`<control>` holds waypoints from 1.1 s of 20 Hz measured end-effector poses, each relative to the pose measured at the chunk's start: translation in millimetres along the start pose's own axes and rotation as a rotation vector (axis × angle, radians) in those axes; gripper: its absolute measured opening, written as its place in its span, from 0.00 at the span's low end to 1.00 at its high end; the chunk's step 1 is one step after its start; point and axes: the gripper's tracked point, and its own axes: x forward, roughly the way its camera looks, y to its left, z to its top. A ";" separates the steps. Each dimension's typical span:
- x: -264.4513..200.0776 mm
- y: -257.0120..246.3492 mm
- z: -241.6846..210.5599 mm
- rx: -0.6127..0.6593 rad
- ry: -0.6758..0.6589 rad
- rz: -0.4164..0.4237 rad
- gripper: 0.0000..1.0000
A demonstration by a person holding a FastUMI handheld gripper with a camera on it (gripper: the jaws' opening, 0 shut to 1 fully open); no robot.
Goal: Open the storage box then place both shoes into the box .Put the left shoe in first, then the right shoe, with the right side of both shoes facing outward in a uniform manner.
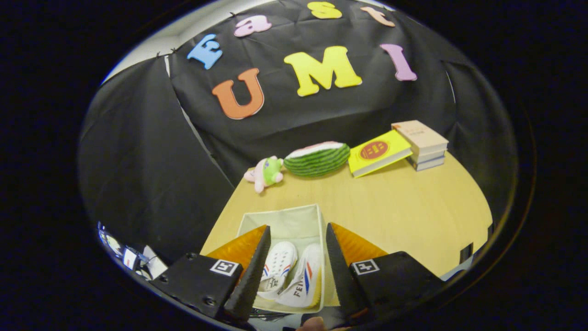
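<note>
Both shoes [290, 274] are seen lying side by side in the open box [285, 220], directly below and between the fingers of the gripper [296, 243], which is spread and empty.

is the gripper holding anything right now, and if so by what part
Nothing is held. The tongs stand open above the storage box, where both shoes lie between the fingers, untouched.

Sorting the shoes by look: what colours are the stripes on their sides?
Red and blue stripes on white shoes, inside the box, seen between the open gripper fingers in the gripper view.
</note>
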 end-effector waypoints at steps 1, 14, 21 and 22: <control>-9.2 -3.2 10.3 -0.025 -0.054 -0.009 0.75; -162.0 -62.4 77.4 -0.204 -0.657 -0.147 0.93; -178.7 -94.7 38.5 -0.203 -0.683 -0.177 0.94; -180.4 -98.7 35.0 -0.216 -0.675 -0.193 0.94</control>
